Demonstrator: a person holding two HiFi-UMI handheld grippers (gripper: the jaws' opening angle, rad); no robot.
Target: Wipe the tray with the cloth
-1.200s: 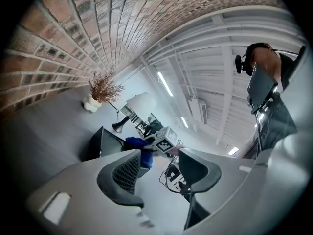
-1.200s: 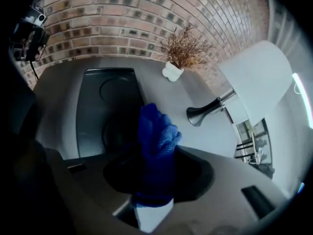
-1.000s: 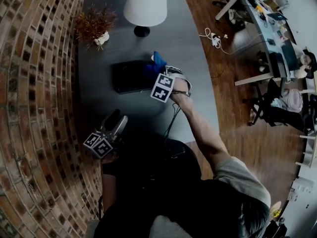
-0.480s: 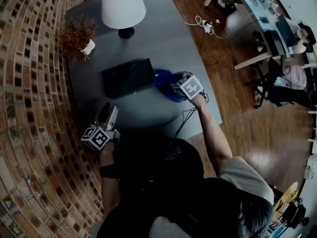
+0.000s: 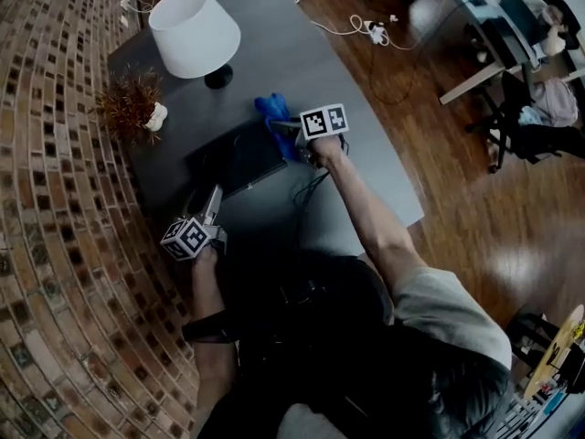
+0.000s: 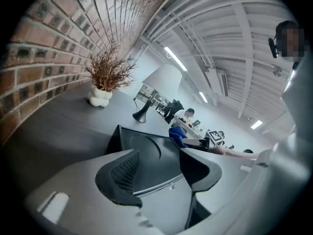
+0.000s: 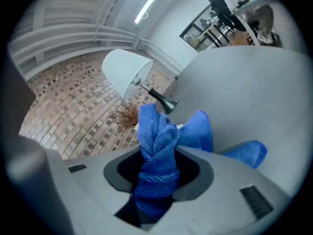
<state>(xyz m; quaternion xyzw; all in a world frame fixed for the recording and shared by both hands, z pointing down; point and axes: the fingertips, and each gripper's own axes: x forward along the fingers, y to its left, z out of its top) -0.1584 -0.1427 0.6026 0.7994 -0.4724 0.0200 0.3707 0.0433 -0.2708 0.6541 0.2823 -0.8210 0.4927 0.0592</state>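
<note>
The black tray (image 5: 233, 160) lies on the grey table (image 5: 366, 190), near its left side. A blue cloth (image 5: 273, 112) hangs bunched at the tray's far right corner, and my right gripper (image 5: 291, 132) is shut on it. In the right gripper view the cloth (image 7: 157, 146) fills the gap between the jaws and trails down onto the table. My left gripper (image 5: 211, 205) sits by the tray's near edge, open with nothing between its jaws. From the left gripper view, the tray (image 6: 142, 148) lies just beyond the left gripper (image 6: 161, 173), with the cloth (image 6: 177, 134) behind it.
A white lamp (image 5: 194, 30) and a dried plant in a white pot (image 5: 137, 108) stand at the table's far end. A brick wall (image 5: 55, 172) runs along the left. A dark cable (image 5: 306, 190) crosses the table in front of the tray. Desks and chairs (image 5: 512, 53) stand across the wood floor.
My right gripper has rolled and carried the cloth from the table right of the tray up to the tray's far right corner. My left gripper has moved in toward the tray's near edge.
</note>
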